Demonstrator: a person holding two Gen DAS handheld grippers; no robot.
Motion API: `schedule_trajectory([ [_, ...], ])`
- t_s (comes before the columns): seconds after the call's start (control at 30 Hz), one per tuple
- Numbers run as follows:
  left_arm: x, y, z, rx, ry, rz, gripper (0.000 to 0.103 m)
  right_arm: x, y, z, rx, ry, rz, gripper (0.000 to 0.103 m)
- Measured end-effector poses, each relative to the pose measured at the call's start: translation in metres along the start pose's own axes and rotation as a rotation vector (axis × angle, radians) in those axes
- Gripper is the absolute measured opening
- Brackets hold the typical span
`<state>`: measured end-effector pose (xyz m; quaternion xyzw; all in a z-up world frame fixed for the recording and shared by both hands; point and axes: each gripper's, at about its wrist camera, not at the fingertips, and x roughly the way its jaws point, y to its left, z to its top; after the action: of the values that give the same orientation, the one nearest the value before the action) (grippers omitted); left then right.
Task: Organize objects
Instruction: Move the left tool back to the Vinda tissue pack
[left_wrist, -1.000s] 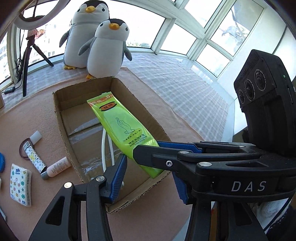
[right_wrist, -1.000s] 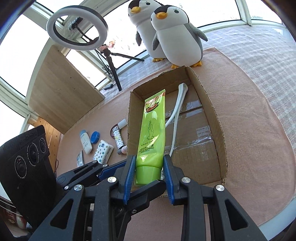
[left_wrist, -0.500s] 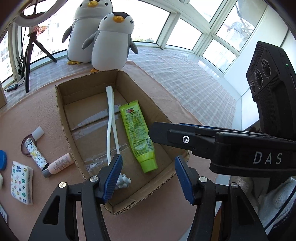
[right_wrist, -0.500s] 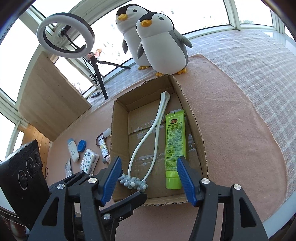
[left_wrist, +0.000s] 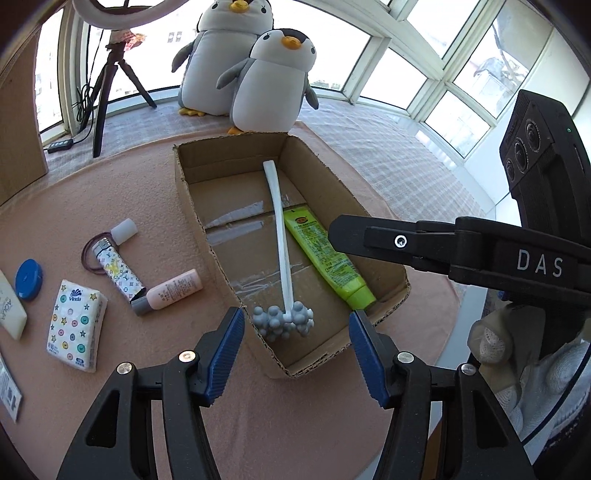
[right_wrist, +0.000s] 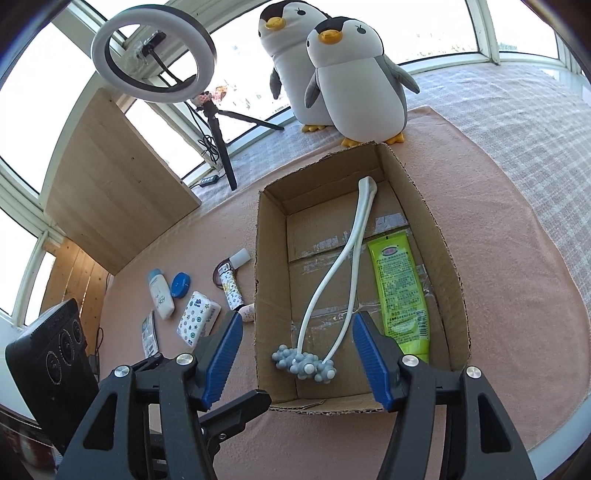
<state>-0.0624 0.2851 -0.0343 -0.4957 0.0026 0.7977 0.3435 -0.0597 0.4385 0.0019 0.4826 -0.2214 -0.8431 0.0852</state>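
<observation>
An open cardboard box (left_wrist: 229, 158) (right_wrist: 271, 277) sits on a pink mat. Inside it a green tube (left_wrist: 325, 258) (right_wrist: 400, 288) lies flat along the right wall. Beside the tube lies a white massager with a grey ball head (left_wrist: 282, 321) (right_wrist: 303, 363). My left gripper (left_wrist: 295, 354) hovers open over the box's near end, holding nothing. My right gripper (right_wrist: 297, 354) is also open and empty above the near edge. Left of the box lie a tissue pack (left_wrist: 75, 325) (right_wrist: 197, 323), a patterned lighter (left_wrist: 116, 271), a pink bottle (left_wrist: 171, 291) and a blue cap (left_wrist: 28, 278).
Two plush penguins (left_wrist: 273, 81) (right_wrist: 354, 81) stand just behind the box. A ring light on a tripod (right_wrist: 153, 55) and a wooden board (right_wrist: 110, 192) are at the back left. A white bottle (right_wrist: 160, 293) lies among the loose items. The table edge runs close on the right.
The right gripper opened and let go of the green tube, which now lies in the box. Both grippers have drawn back from the box.
</observation>
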Motion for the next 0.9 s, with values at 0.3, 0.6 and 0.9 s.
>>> schedule_trajectory([
  [0.3,-0.035,0.059,-0.030,-0.086,-0.018,0.069,0.063,0.024,0.037,-0.006,-0.043,0.060,0.047,0.058],
  [0.6,-0.070,0.121,-0.068,-0.198,-0.025,0.128,0.063,0.054,0.081,-0.013,-0.098,0.129,0.092,0.058],
  [0.9,-0.093,0.158,-0.095,-0.263,-0.034,0.152,0.063,0.101,0.122,-0.007,-0.116,0.234,0.149,0.058],
])
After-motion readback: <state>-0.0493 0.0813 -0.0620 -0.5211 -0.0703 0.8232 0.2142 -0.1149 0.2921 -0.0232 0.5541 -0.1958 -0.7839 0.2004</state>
